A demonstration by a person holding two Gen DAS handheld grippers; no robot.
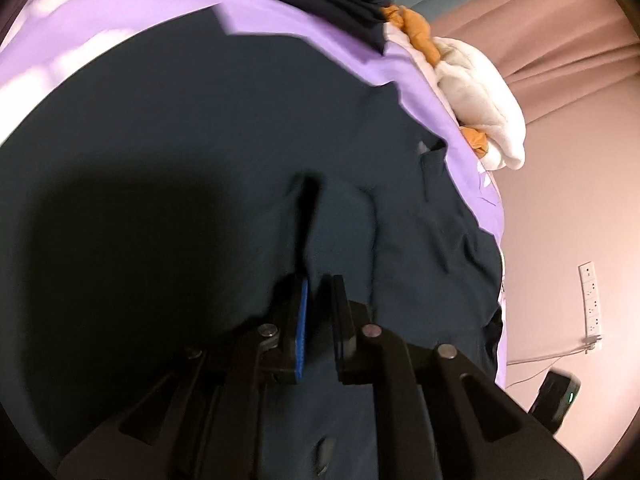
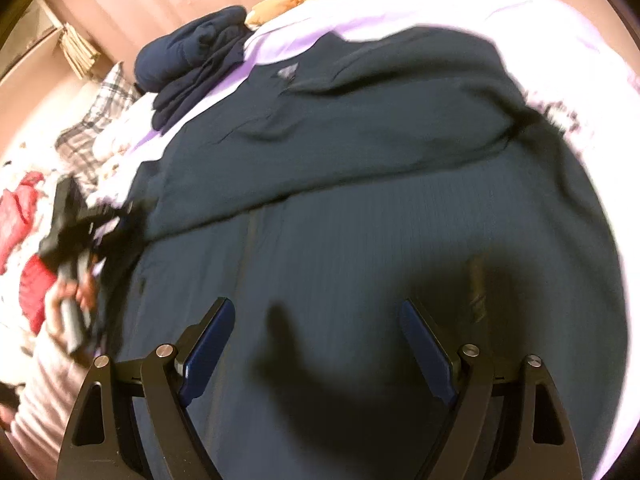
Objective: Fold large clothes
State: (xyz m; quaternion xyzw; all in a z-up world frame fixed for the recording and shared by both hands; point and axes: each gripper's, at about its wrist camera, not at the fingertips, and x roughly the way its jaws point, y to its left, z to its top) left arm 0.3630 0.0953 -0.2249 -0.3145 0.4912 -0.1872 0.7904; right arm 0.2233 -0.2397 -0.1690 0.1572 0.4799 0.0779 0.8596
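A large dark teal garment lies spread over a lilac bedsheet. In the left wrist view, my left gripper has its fingers close together with a raised fold of the garment pinched between them. The right wrist view shows the same garment with a folded edge running across it. There my left gripper sits at the garment's left edge, held by a hand. My right gripper hovers open over the near part of the cloth, with nothing between its blue pads.
A stack of folded navy clothes sits at the far side of the bed, with white and orange bedding beyond it. Plaid cloth and a red garment lie to the left. A power strip is on the pink floor.
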